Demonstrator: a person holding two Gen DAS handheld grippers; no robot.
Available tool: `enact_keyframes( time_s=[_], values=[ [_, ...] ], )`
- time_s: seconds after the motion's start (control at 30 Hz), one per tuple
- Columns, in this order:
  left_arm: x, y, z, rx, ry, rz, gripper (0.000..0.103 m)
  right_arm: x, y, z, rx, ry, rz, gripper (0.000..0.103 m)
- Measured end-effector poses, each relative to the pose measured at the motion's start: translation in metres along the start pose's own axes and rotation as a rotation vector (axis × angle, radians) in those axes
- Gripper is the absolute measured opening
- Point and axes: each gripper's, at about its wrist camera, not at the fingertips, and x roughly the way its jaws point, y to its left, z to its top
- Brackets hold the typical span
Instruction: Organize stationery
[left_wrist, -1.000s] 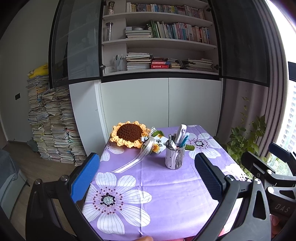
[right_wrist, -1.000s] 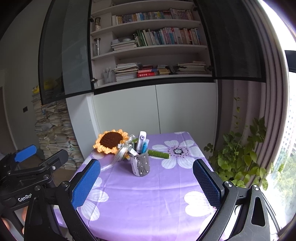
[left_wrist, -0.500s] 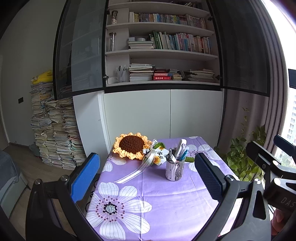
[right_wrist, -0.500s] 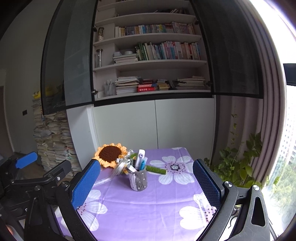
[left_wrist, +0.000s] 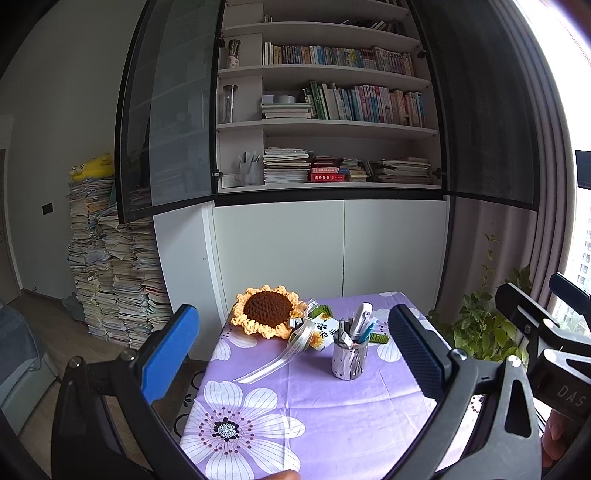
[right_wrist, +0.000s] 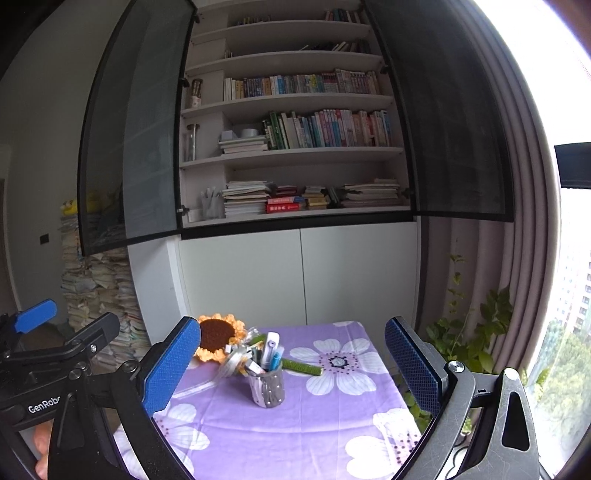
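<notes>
Left gripper (left_wrist: 293, 349): fingers wide apart, holding nothing, raised above the near edge of the desk (left_wrist: 369, 406). Far left, stacked papers (left_wrist: 110, 266) stand on the floor against the wall. On the purple flowered cloth, a crocheted sunflower (left_wrist: 266, 311) lies at the far left corner, its ribbon (left_wrist: 280, 356) trailing forward. Just right of it, a pen holder (left_wrist: 349, 357) stands upright, filled with pens and a white corrector. A green item (right_wrist: 301, 366) lies behind the holder. Right gripper (right_wrist: 291, 363): fingers wide apart, empty, well short of the holder. Potted foliage (right_wrist: 469, 343) stands right of the desk.
</notes>
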Motion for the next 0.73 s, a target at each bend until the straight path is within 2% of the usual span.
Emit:
enact_keyframes(
  time_s=[0.73],
  values=[
    [-0.0021, 0.0007, -0.0006, -0.001, 0.009, -0.007, 0.102, -0.0008, 0.0030, -0.0039, -0.010, 0.022, 0.007, 0.100]
  ],
)
